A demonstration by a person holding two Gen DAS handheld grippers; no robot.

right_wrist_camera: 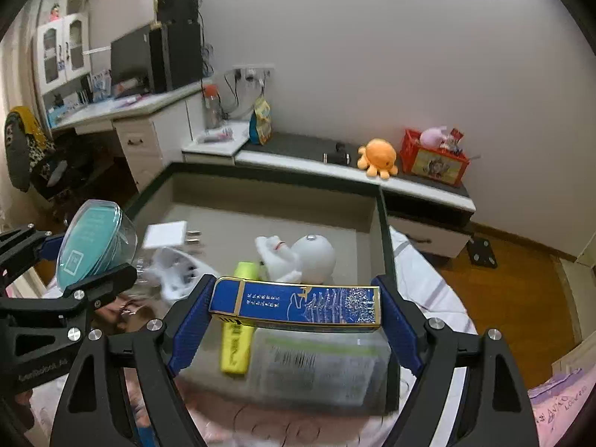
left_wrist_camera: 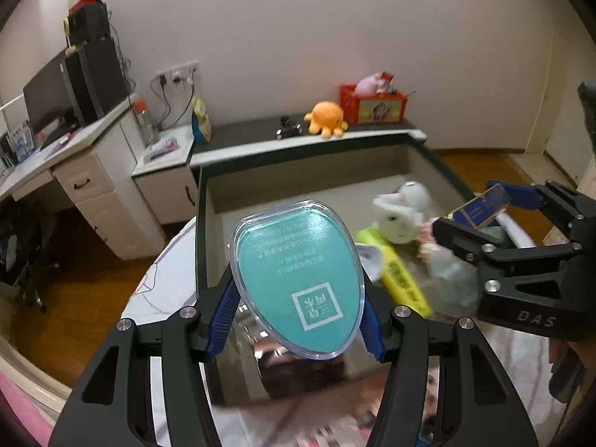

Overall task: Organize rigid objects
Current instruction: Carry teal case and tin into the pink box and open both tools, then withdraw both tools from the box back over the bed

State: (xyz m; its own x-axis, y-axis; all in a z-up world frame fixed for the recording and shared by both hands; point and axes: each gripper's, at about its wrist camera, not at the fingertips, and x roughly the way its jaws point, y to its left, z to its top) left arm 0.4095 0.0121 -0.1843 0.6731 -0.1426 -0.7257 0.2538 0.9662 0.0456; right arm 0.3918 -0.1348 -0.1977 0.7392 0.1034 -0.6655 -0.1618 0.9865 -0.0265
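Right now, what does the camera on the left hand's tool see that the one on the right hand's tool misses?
Only the left wrist view shows the teal oval case's full printed face. Only the right wrist view shows the white charger in the tray and a glass-door cabinet. Both show the blue box, yellow highlighter, white plush, orange octopus and the tray.
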